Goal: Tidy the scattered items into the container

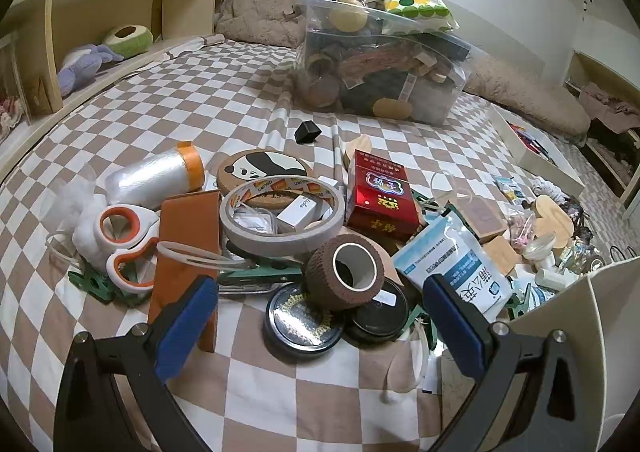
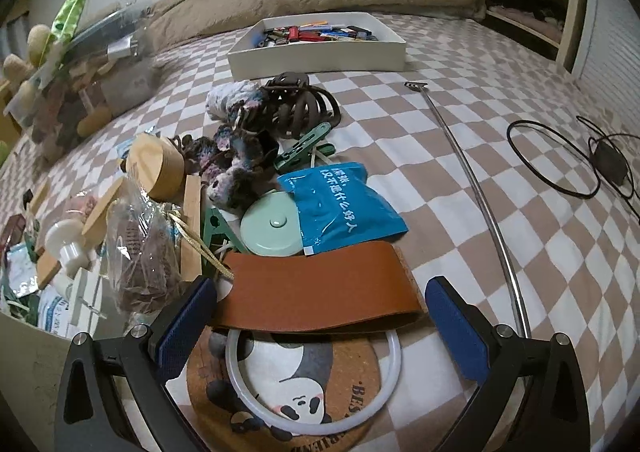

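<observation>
A pile of small items lies on the checkered bed. In the left wrist view my left gripper is open and empty, just short of a brown bandage roll and two round black tins. Behind them lie a grey tape ring, a red box, scissors and a brown leather case. A full clear plastic container stands farther back. In the right wrist view my right gripper is open and empty over a brown leather strip and a panda cork coaster.
A white tray with pens and small items stands at the back in the right wrist view. A long metal rod and black cable lie to the right. A blue pouch, green tin and hair claw lie ahead. Wooden shelves flank the bed.
</observation>
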### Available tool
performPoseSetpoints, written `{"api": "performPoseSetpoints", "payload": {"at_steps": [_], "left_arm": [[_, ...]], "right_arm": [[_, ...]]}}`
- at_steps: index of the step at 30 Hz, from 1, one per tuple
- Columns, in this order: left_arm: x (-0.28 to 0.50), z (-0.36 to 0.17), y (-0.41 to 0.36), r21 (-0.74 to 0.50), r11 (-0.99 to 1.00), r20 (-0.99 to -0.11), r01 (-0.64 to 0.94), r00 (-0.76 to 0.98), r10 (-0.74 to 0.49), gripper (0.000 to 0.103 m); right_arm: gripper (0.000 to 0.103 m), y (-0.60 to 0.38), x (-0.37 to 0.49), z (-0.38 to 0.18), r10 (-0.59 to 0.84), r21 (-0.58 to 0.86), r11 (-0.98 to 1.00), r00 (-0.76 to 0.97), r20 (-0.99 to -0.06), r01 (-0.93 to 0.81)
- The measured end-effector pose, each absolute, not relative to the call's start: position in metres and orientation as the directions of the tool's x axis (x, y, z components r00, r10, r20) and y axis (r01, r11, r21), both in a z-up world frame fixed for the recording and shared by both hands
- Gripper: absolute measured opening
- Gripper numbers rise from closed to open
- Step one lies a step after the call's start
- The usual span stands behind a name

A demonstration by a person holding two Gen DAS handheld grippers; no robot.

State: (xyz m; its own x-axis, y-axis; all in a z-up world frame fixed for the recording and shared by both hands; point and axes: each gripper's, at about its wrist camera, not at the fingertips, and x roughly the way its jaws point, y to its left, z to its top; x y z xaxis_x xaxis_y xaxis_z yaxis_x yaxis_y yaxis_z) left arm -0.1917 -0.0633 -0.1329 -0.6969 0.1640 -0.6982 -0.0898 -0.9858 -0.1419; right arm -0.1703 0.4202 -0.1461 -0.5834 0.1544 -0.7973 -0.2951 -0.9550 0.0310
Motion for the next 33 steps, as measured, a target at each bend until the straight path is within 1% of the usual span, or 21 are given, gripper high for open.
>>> {"api": "performPoseSetpoints", "payload": {"at_steps": [3,6,9,16,18,19,21,23,24,25,26,27,29,33], "left_arm": [[-0.192,-0.134,-0.063,-0.138,-0.986,-0.702,-0.089,-0.694,0.161,0.103],[-0.192,-0.135,-0.063,-0.132,-0.987,-0.705,-0.089,-0.692,0.157,0.103],[-0.192,-0.135,-0.063,-0.128,-0.987,-0.704,-0.092,-0.693,0.156,0.103],[-0.192,-0.134,-0.059,-0.101,-0.987,-0.692,-0.121,-0.705,0.157,0.101],[-0.192,-0.133,-0.058,-0.1,-0.985,-0.687,-0.138,-0.707,0.169,0.099],[-0.192,-0.133,-0.057,-0.097,-0.984,-0.685,-0.147,-0.708,0.173,0.097],[-0.193,-0.133,-0.053,-0.078,-0.983,-0.682,-0.163,-0.711,0.172,0.094],[-0.196,-0.135,-0.048,-0.053,-0.982,-0.684,-0.181,-0.709,0.168,0.089],[-0.199,-0.136,-0.046,-0.048,-0.981,-0.69,-0.189,-0.704,0.17,0.087],[-0.201,-0.138,-0.044,-0.047,-0.979,-0.697,-0.199,-0.695,0.175,0.08],[-0.203,-0.14,-0.043,-0.045,-0.977,-0.705,-0.207,-0.687,0.178,0.07],[-0.205,-0.143,-0.041,-0.039,-0.976,-0.712,-0.212,-0.68,0.176,0.066],[-0.206,-0.146,-0.037,-0.021,-0.976,-0.721,-0.217,-0.673,0.165,0.047],[-0.205,-0.144,-0.038,-0.032,-0.975,-0.713,-0.219,-0.678,0.176,0.047]], "right_arm": [[0.103,0.419,-0.176,-0.152,0.16,0.011,-0.957,-0.56,-0.813,-0.29],[0.103,0.423,-0.182,-0.162,0.123,0.041,-0.956,-0.523,-0.843,-0.29],[0.103,0.429,-0.18,-0.159,0.108,0.071,-0.949,-0.528,-0.842,-0.308],[0.103,0.431,-0.171,-0.151,0.151,0.055,-0.936,-0.537,-0.83,-0.349],[0.093,0.43,-0.171,-0.148,0.159,0.052,-0.935,-0.547,-0.822,-0.35],[0.083,0.43,-0.169,-0.147,0.157,0.056,-0.935,-0.548,-0.821,-0.351],[0.08,0.431,-0.168,-0.145,0.147,0.074,-0.932,-0.555,-0.819,-0.355],[0.068,0.432,-0.169,-0.144,0.138,0.087,-0.931,-0.562,-0.815,-0.354],[0.065,0.433,-0.168,-0.143,0.13,0.099,-0.93,-0.568,-0.813,-0.355],[0.06,0.434,-0.168,-0.142,0.123,0.11,-0.928,-0.572,-0.811,-0.356],[0.057,0.435,-0.167,-0.142,0.115,0.122,-0.926,-0.575,-0.81,-0.356],[0.057,0.437,-0.166,-0.141,0.105,0.138,-0.923,-0.579,-0.808,-0.359],[0.054,0.439,-0.163,-0.141,0.088,0.161,-0.919,-0.586,-0.806,-0.36],[0.052,0.441,-0.156,-0.138,0.055,0.209,-0.91,-0.603,-0.796,-0.359]]}}
